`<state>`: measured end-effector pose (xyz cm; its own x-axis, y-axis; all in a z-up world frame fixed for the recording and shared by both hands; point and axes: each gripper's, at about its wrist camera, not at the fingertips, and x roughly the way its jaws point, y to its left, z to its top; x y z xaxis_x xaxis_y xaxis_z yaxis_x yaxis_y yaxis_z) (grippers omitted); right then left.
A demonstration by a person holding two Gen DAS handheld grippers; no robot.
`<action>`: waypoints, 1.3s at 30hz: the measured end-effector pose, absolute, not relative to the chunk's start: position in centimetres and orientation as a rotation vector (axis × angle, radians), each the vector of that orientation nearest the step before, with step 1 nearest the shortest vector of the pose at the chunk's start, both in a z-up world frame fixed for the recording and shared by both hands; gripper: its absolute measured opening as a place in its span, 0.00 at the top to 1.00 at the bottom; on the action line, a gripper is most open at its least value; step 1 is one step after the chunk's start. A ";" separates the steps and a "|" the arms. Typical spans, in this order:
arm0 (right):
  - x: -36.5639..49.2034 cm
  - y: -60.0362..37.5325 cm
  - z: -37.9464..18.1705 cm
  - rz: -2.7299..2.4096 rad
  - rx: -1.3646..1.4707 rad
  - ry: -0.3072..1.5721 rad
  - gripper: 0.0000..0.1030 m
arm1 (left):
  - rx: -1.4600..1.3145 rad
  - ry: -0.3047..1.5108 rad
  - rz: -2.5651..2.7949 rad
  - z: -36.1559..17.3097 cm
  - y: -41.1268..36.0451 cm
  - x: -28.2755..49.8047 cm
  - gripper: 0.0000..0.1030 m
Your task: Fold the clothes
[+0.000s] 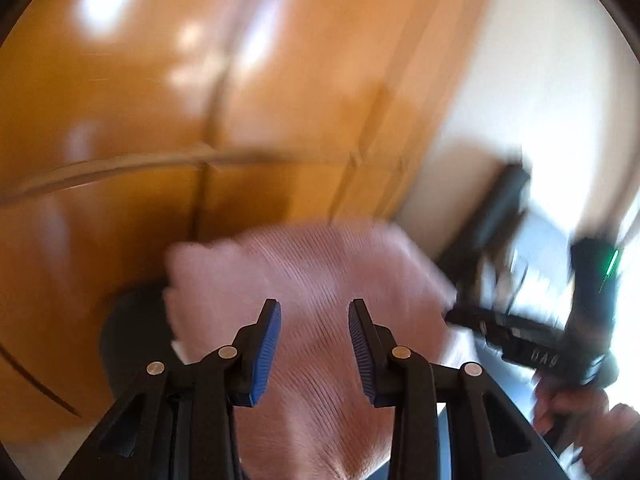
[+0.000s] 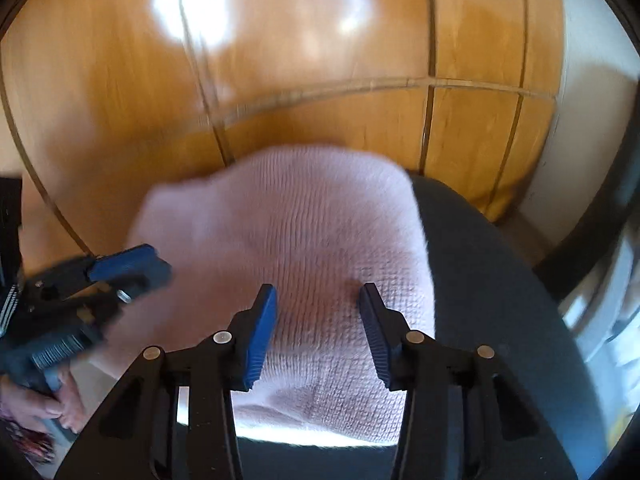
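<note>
A folded pink knitted garment (image 2: pixel 288 240) lies on a dark round seat (image 2: pixel 500 288); the left wrist view shows the same pink garment (image 1: pixel 312 280), blurred. My left gripper (image 1: pixel 315 312) hovers open just above it, nothing between its blue pads. My right gripper (image 2: pixel 318 298) is open too, over the garment's near right part. From the right wrist view the left gripper (image 2: pixel 132 272) appears at the garment's left edge, held by a hand (image 2: pixel 36 400). The right gripper (image 1: pixel 468 316) shows blurred at the garment's right side in the left wrist view.
Glossy wooden cupboard doors (image 2: pixel 320 60) stand close behind the seat. A pale wall (image 1: pixel 540 80) lies to the right of them. A dark frame (image 2: pixel 600 220) and bright clutter sit at the far right. Both views are smeared by motion.
</note>
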<state>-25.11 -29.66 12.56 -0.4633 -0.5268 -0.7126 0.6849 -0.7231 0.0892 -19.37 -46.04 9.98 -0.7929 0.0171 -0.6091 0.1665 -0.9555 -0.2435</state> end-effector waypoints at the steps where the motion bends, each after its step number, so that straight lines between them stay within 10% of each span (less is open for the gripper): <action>1: -24.8 -29.9 12.1 -2.196 0.970 0.300 0.54 | 1.051 0.366 -2.849 8.7 -45.3 -19.3 0.66; 10: -21.7 -31.5 8.2 -2.229 0.973 0.538 0.32 | 1.074 0.136 -2.795 5.3 -42.1 -17.3 0.66; 15: -18.4 -24.4 12.8 -2.309 0.898 0.048 0.32 | 1.007 0.256 -2.740 7.7 -41.6 -14.1 0.66; 19: -13.6 -22.6 13.4 -2.361 0.907 0.112 0.19 | 0.946 0.403 -2.713 8.8 -40.9 -10.5 0.66; 39: -5.0 -21.8 13.1 -2.374 1.033 0.098 0.19 | 0.902 0.249 -2.556 16.0 -35.8 -0.8 0.66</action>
